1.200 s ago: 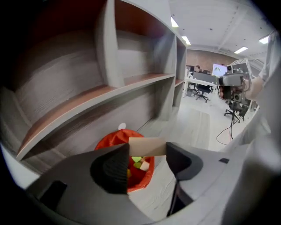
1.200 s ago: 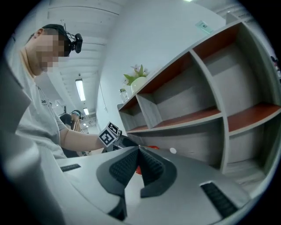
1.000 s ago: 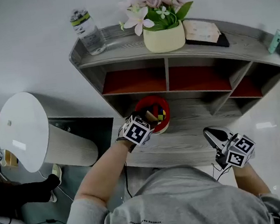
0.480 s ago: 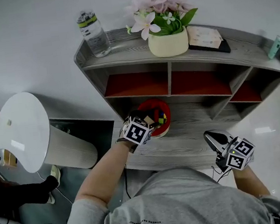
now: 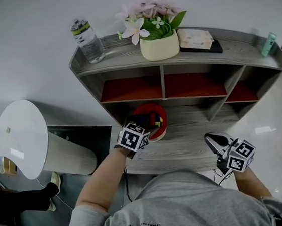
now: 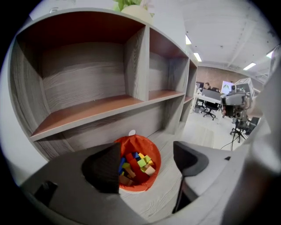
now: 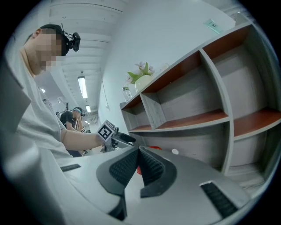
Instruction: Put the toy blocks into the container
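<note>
Our left gripper (image 6: 147, 154) over the red container (image 6: 139, 140) on the shelf (image 5: 194, 138), jaws just opening wide, nothing gripped, toy blocks (image 6: 141, 163) inside it, our right gripper (image 7: 137, 163) near right, closed, empty

Head view looks steeply down; both closer gripper views share the shelf (image 5: 194, 135).

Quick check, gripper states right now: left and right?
Left gripper: open, jaws have just been opening, nothing between them.
Right gripper: shut, holding nothing.
</note>
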Demonstrator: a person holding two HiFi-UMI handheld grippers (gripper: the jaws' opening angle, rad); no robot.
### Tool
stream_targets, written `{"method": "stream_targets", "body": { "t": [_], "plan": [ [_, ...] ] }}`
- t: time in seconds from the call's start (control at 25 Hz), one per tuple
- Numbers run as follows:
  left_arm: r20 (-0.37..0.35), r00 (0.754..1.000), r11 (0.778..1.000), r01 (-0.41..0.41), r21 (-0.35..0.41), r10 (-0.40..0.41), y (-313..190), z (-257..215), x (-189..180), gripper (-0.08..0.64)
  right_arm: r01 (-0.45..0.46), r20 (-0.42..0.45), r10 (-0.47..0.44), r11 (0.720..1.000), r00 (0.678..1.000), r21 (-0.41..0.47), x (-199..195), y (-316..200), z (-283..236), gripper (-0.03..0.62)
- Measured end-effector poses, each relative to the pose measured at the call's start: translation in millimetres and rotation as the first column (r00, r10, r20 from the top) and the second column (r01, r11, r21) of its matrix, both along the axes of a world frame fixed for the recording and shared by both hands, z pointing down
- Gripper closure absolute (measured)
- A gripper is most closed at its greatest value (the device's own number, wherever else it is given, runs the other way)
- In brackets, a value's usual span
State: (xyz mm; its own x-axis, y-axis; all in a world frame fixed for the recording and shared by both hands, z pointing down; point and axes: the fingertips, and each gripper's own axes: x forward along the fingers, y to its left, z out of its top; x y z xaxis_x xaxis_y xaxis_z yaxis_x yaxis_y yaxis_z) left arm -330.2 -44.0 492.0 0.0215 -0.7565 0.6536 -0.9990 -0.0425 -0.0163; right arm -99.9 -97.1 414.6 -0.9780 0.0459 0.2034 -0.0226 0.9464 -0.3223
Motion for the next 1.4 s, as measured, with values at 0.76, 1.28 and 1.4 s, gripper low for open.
{"method": "stream_targets", "body": {
  "t": [0.76,1.28,1.4],
  "plan": [
    [-0.310,0.940,0.770,0.090,0.631,0.144,69,-108,77,0.546,-0.089,-0.005,0.090,0.993,0.996,0.071,10,-30,-5,0.574],
    [-0.285,0.938,0.747,0.043,0.663,0.199,71,-122,91,0.548,-0.096,-0.016,0.099,0.988,0.995,0.125,14,-35,-9,0.576],
    [-0.290,0.938,0.750,0.051,0.660,0.192,71,-121,89,0.549,-0.090,-0.016,0.093,0.988,0.996,0.126,13,-35,-9,0.576]
  ]
}}
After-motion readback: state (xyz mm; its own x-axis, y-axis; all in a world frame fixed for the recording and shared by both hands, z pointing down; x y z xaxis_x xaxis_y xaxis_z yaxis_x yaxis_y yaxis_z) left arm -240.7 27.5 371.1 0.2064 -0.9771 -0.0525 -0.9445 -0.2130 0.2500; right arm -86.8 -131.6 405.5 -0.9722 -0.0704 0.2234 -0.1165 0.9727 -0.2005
